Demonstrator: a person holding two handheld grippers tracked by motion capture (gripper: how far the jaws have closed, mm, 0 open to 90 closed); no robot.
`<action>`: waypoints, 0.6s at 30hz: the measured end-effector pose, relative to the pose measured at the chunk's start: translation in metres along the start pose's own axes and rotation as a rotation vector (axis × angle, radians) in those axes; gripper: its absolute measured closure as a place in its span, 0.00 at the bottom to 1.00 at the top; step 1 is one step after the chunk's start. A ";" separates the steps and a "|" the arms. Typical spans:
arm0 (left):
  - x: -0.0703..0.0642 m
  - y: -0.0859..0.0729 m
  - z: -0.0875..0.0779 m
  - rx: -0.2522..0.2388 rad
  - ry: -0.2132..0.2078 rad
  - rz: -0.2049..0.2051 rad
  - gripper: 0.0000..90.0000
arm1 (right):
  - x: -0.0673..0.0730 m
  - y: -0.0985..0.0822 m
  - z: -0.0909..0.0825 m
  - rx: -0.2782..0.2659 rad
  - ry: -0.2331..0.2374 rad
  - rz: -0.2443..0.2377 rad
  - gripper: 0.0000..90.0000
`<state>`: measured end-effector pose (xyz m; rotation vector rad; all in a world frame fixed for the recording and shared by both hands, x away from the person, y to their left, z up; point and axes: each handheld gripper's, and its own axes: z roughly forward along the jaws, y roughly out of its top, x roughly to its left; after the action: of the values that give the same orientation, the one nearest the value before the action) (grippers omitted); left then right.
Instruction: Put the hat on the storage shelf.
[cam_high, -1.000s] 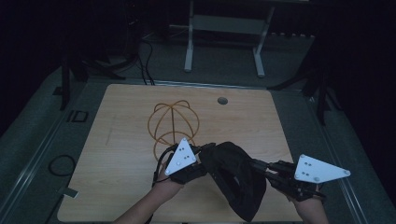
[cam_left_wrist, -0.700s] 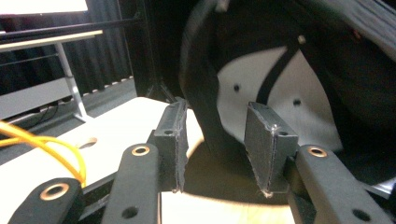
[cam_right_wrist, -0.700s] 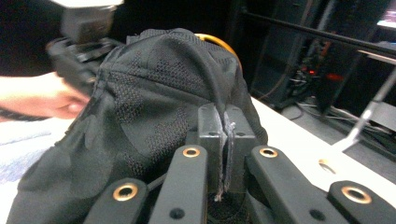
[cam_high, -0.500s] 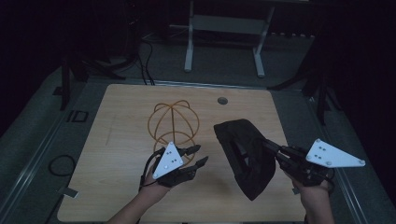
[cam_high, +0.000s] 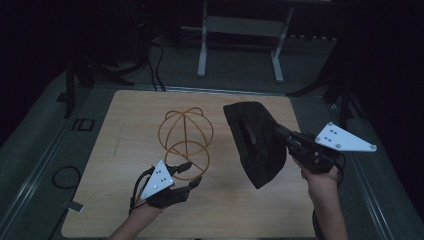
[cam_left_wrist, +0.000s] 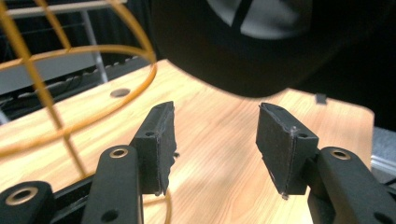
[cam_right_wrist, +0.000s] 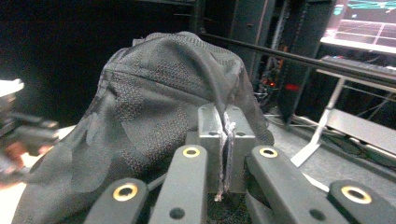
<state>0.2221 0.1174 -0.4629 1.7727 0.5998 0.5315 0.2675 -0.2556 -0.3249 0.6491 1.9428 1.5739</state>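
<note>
Table (cam_high: 125, 115), pale wood grain, with bare room along your left and far edges. Wire frame (cam_high: 184, 137), orange and dome-shaped, stands mid-table; its near hoop sits just beside your left gripper (cam_high: 191, 175), jaws wide apart and holding nothing. Cap (cam_high: 255, 142), black knit mesh, hangs clear above the table's right half, pinched in your right gripper (cam_high: 276, 131), jaws pressed together on a fabric fold (cam_right_wrist: 224, 116). Its underside is lost in shadow.

— What's the room like?
— Dim. A pale wooden surface (cam_high: 130, 115) on grey floor (cam_high: 240, 70), black cables (cam_high: 155, 60) trailing.
— Behind it?
— A white metal stand (cam_high: 240, 25); a lit monitor (cam_right_wrist: 366, 21).
</note>
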 end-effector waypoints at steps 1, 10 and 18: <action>0.001 -0.003 -0.001 0.007 0.000 -0.001 0.53 | -0.001 0.002 0.004 0.000 0.004 -0.006 0.98; 0.014 -0.029 -0.014 0.029 0.035 -0.044 0.31 | 0.001 0.015 0.036 0.005 -0.002 -0.019 0.98; 0.021 -0.048 -0.024 0.053 0.102 -0.066 0.04 | 0.008 0.035 0.070 0.012 0.009 -0.027 0.98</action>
<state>0.2169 0.1601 -0.5011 1.7769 0.7473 0.5671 0.3102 -0.1939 -0.3031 0.6193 1.9612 1.5528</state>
